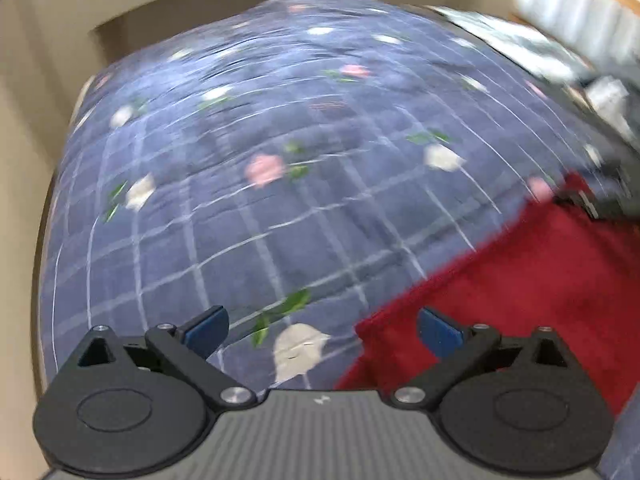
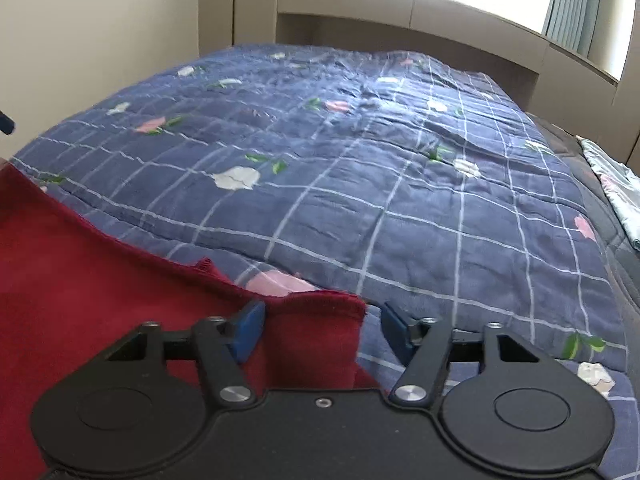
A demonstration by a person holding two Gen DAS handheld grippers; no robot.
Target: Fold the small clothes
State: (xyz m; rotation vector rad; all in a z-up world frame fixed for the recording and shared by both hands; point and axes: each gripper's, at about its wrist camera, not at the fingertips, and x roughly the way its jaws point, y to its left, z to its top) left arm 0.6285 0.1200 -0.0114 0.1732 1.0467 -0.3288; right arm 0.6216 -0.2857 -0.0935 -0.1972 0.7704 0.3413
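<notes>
A dark red garment (image 1: pixel 516 280) lies flat on the blue checked quilt (image 1: pixel 280 160). In the left wrist view it fills the lower right, and my left gripper (image 1: pixel 322 332) is open above its near left corner, with the right blue pad (image 1: pixel 438 330) over the red cloth. In the right wrist view the garment (image 2: pixel 80 280) fills the lower left. My right gripper (image 2: pixel 322 334) is open, and the garment's right corner lies between its blue pads (image 2: pixel 248 334). The other gripper shows blurred at the far right of the left wrist view (image 1: pixel 608 184).
The quilt (image 2: pixel 360 160) covers a bed with a beige headboard (image 2: pixel 400 28) and walls behind. A light patterned cloth (image 2: pixel 616 188) lies at the bed's right edge. A window with curtains (image 2: pixel 572 8) is behind the bed.
</notes>
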